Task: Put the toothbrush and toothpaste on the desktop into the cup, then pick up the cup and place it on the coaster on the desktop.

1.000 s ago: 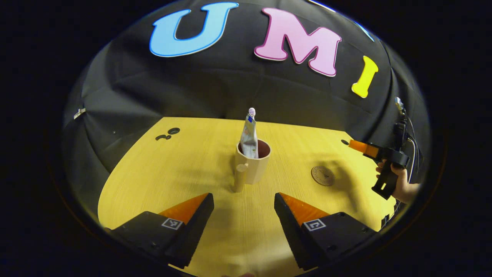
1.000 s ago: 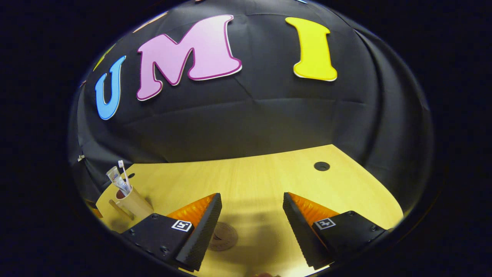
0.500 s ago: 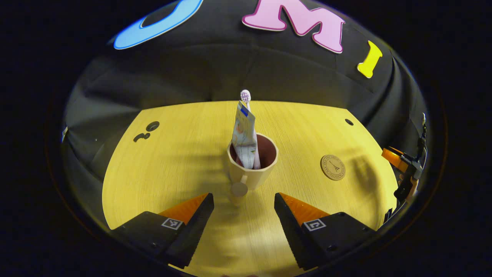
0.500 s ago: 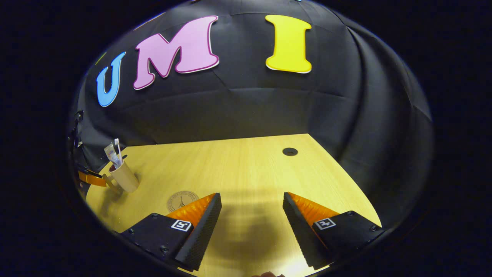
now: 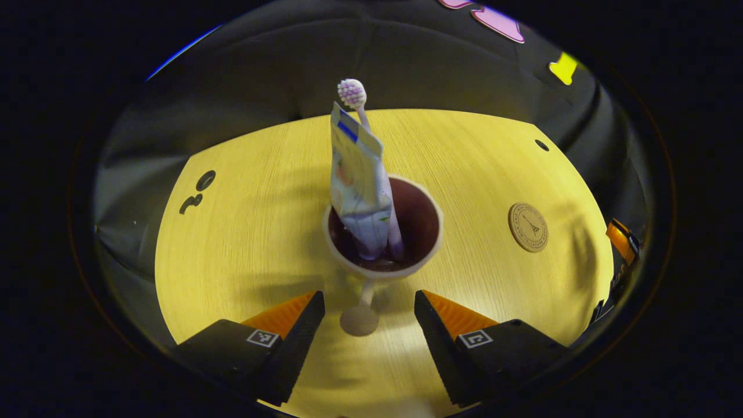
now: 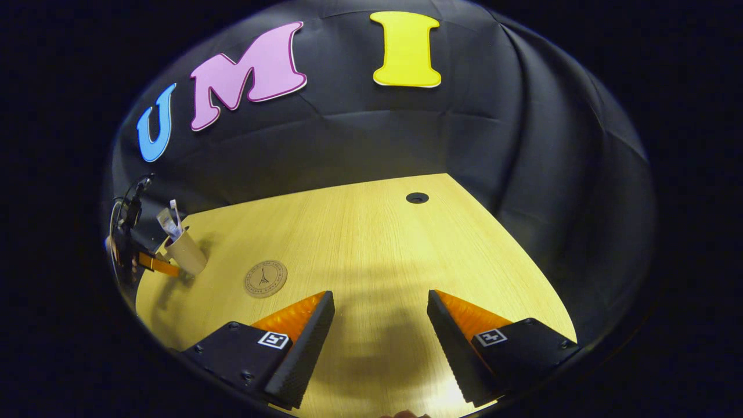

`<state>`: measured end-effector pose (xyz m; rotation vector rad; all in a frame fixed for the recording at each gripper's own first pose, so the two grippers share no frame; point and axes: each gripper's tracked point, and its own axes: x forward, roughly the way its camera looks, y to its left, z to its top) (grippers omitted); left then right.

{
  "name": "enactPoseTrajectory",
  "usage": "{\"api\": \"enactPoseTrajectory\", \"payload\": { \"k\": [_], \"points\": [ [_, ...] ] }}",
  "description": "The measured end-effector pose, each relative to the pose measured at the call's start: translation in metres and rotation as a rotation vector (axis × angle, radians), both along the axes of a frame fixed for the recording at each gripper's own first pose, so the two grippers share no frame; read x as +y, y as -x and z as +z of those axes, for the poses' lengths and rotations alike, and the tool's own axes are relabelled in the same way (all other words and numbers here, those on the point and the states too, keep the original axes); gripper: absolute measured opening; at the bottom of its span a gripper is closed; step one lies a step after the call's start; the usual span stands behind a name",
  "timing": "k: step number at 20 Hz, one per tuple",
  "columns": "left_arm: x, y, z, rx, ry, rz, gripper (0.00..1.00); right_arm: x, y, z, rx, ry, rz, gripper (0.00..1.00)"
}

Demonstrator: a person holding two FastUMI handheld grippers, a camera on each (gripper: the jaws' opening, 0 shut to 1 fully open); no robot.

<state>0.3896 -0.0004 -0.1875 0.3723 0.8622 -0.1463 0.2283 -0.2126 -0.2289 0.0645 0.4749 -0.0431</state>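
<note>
While the left gripper (image 5: 368, 316) hangs spread around the cup (image 5: 383, 255) handle, untouched, toothbrush (image 5: 352, 93) and toothpaste (image 5: 357, 186) lean inside. Risk: off-centre pinch tips it. Coaster (image 5: 528, 226) lies right; right gripper (image 6: 380, 325) spread, empty.

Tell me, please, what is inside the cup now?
Inside the cup stand the toothpaste and, behind it, the toothbrush with its bristle head on top. The tube covers most of the brush handle. The dark bottom of the cup is partly hidden by both.
</note>
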Motion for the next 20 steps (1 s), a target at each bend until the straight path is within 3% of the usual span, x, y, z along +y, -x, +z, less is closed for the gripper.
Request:
{"api": "enactPoseTrajectory", "payload": {
  "k": [3, 7, 9, 10, 12, 13, 15, 19, 20],
  "points": [
    [0.004, -0.009, 0.002, 0.026, -0.066, -0.019, 0.91, 0.007, 0.006, -0.01, 0.025, -0.016, 0.02, 0.99],
    [0.001, -0.008, -0.002, 0.085, -0.107, -0.043, 0.77, 0.013, 0.015, -0.021, 0.058, -0.035, 0.022, 0.99],
    [-0.002, -0.006, -0.003, 0.099, -0.1, -0.043, 0.65, 0.013, 0.02, -0.024, 0.069, -0.048, 0.008, 0.99],
    [-0.002, -0.007, -0.005, 0.099, -0.097, -0.038, 0.52, 0.012, 0.023, -0.026, 0.076, -0.062, -0.006, 0.99],
    [-0.002, -0.006, -0.007, 0.093, -0.099, -0.023, 0.48, 0.011, 0.03, -0.025, 0.087, -0.114, -0.054, 0.99],
    [-0.006, -0.005, -0.006, 0.084, -0.091, -0.014, 0.31, 0.009, 0.034, -0.023, 0.084, -0.138, -0.084, 0.99],
    [-0.01, -0.004, -0.008, 0.064, -0.064, 0.007, 0.34, 0.004, 0.038, -0.015, 0.069, -0.167, -0.138, 0.99],
    [-0.01, -0.002, -0.007, 0.016, -0.011, 0.055, 0.31, -0.012, 0.047, -0.008, 0.057, -0.183, -0.197, 0.99],
    [-0.009, 0.0, -0.007, 0.007, 0.002, 0.065, 0.25, -0.013, 0.047, -0.006, 0.054, -0.182, -0.2, 0.99]
  ]
}}
